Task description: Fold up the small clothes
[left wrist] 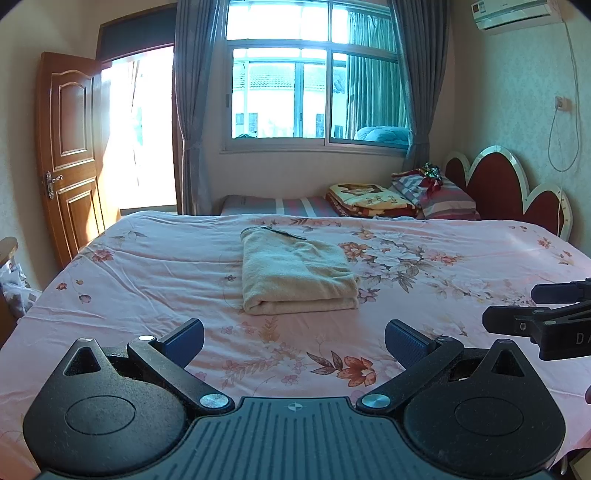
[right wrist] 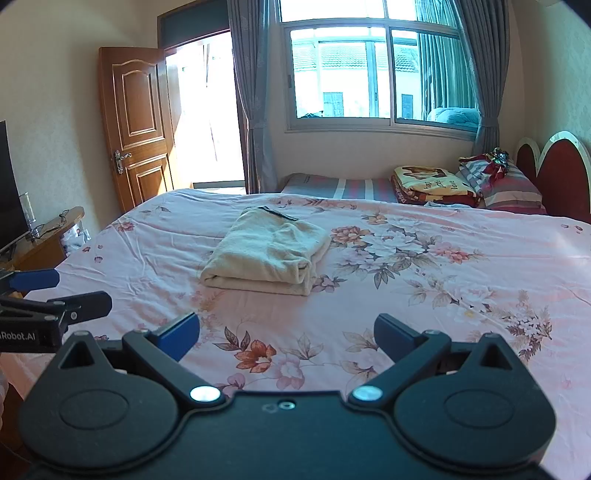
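We're in a home bedroom: a wide bed (left wrist: 147,280) under a pink floral sheet fills the middle, its red scalloped headboard (left wrist: 502,184) off at two o'clock. Up at twelve o'clock a big sliding window (left wrist: 314,85) with grey curtains (left wrist: 192,92) looks out on neighbouring houses, and a panelled wooden door (left wrist: 70,155) stands open at ten o'clock. Folded blankets (left wrist: 369,201) and striped pillows (left wrist: 443,199) sit at one o'clock, with an air conditioner (left wrist: 517,13) high on the wall.

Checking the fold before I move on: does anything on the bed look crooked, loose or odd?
Mostly tidy. The cream garment lies folded flat on the floral bedsheet; only a dark strip pokes out at its far edge. Both hand-held grippers, left and right, are open and clear of it.
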Available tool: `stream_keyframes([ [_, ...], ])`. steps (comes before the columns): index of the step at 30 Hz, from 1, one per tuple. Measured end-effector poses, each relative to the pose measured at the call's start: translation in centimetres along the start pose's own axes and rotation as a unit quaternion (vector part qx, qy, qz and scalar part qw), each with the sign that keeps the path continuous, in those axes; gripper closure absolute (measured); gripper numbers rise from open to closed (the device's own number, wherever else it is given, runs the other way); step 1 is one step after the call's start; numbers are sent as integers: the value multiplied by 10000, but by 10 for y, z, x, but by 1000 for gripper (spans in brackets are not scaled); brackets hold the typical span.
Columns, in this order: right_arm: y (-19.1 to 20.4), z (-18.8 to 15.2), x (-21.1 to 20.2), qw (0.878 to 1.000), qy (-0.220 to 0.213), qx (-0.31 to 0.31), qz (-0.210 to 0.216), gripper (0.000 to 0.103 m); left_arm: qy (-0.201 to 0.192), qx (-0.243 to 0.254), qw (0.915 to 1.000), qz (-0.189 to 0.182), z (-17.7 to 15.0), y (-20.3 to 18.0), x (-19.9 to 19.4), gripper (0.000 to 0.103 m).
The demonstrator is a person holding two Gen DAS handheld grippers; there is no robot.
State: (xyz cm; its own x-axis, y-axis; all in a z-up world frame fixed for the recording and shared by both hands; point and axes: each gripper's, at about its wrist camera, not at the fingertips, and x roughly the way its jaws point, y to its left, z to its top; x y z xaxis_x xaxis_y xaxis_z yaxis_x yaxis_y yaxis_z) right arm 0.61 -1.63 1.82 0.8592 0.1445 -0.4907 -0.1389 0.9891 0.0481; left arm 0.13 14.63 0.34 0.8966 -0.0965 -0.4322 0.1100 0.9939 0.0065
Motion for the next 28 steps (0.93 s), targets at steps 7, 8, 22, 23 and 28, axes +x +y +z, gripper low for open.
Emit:
stream_keyframes([
  [7,1,0,-2,10000,-31,-4,14,2,-1,19,10000,16,1,0,0,0],
  [8,1,1,-2,10000,-33,-4,12,2,-11,18,10000,15,1,0,0,0],
  [22,2,1,-1,10000,-16,-17,4,2,-110,86,9999,-43,-1,1,-2,0],
  [23,2,1,-1,10000,-17,-20,1,2,-135,102,9999,-34,-1,1,-3,0],
  [28,3,1,0,10000,-7,-24,12,2,-92,76,9999,-9,1,2,-3,0],
])
